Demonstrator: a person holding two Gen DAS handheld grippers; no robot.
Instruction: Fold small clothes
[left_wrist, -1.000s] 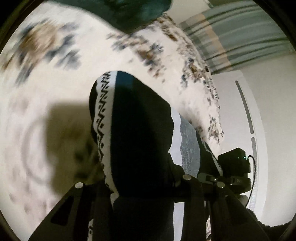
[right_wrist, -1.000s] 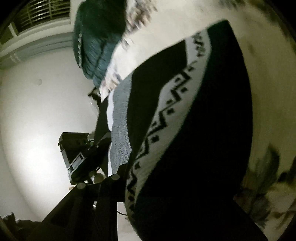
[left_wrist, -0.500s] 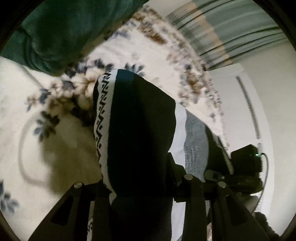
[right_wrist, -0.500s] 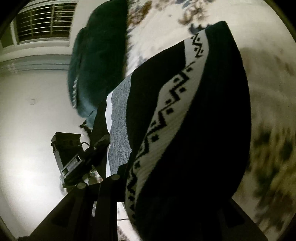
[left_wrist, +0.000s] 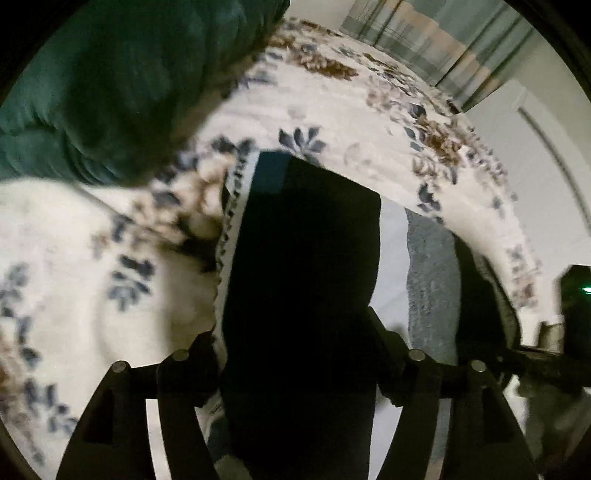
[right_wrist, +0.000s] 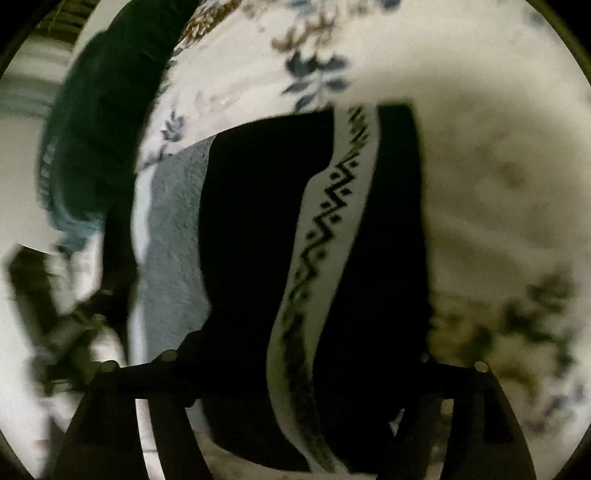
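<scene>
The left hand-held gripper was clenched on one end of the garment, a dark knit with a white zigzag band and a grey panel; the right hand-held gripper gripped the other end. The garment hung stretched between them, above the floral bedspread, apparently not yet resting on it. A green pillow lay farther off on the bed. The step in hand seemed to be carrying the cloth to lay it flat. Next, both ends would need lowering together, kept taut, so it lands without wrinkles.
</scene>
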